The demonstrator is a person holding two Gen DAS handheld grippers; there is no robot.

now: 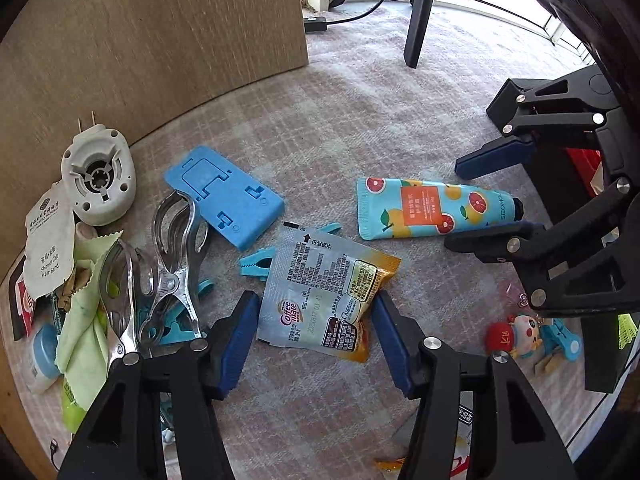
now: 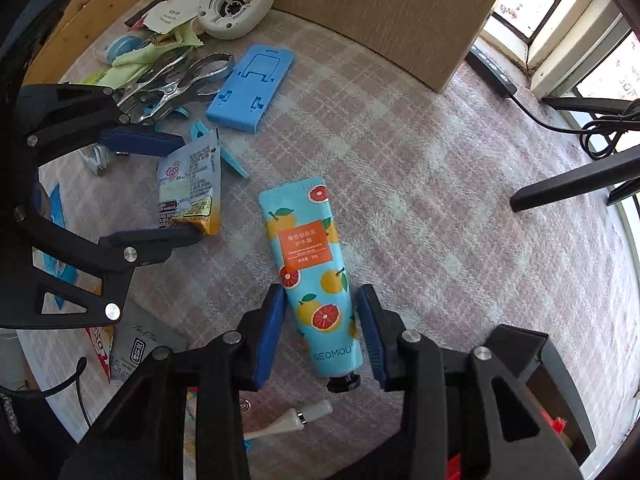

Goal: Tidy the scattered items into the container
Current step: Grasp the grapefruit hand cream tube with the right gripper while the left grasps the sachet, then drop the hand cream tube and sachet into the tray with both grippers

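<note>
Sachet [image 1: 328, 292]: silver-and-orange coffee creamer packet, flat, print up, lying partly over a blue peg [image 1: 256, 266]. Tube [image 2: 316, 276]: turquoise hand cream with citrus print, orange label, black cap, flat on the checked cloth. Phone stand [image 1: 224, 196]: blue, folded flat. Metal clips [image 1: 160, 264]: two, crossed, beside a green cloth [image 1: 80, 332]. White plug unit [image 1: 98, 184]: face up.

carpet [image 1: 360, 120]: pink-grey checked | wooden panel [image 1: 160, 32]: upright, behind | black stand leg [image 1: 420, 12] | black cable [image 2: 560, 120]
</note>
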